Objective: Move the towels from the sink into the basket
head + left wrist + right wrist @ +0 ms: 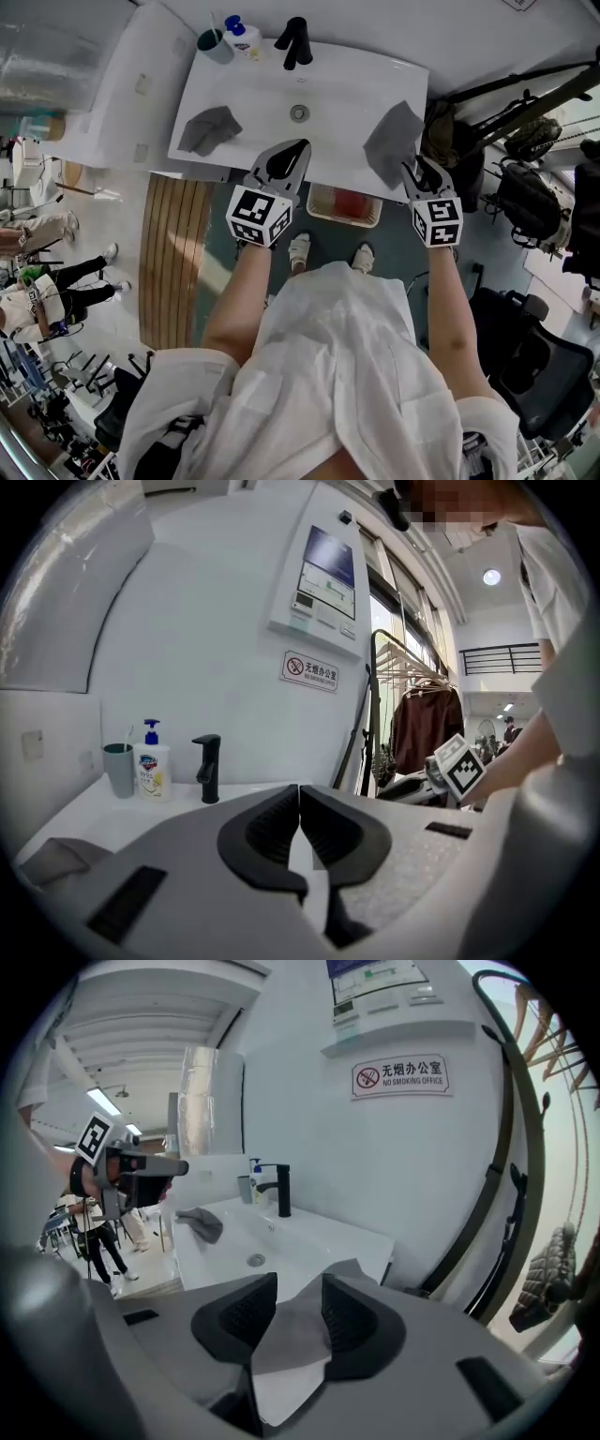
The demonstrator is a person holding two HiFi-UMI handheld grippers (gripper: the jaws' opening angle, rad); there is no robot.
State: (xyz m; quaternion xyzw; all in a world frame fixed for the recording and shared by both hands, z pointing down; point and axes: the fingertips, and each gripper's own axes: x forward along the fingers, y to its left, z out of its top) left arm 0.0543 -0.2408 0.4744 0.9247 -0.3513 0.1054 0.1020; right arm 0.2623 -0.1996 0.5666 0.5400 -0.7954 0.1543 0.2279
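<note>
Two grey towels lie on the white sink (337,80): one (209,129) at its left end, the other (392,142) at its right end. My right gripper (418,171) stands open at the near edge of the right towel. In the right gripper view that towel (298,1326) shows in the gap of the right gripper (298,1283), and the pads do not press on it. My left gripper (286,161) is shut and empty over the sink's front edge, apart from the left towel (54,860). A basket (344,205) holding something red sits on the floor below the sink's front.
A black faucet (295,42), a soap bottle (244,36) and a grey cup (215,44) stand at the back of the sink. Bags and clothes hang at the right (525,187). A black chair (548,366) is behind me at the right.
</note>
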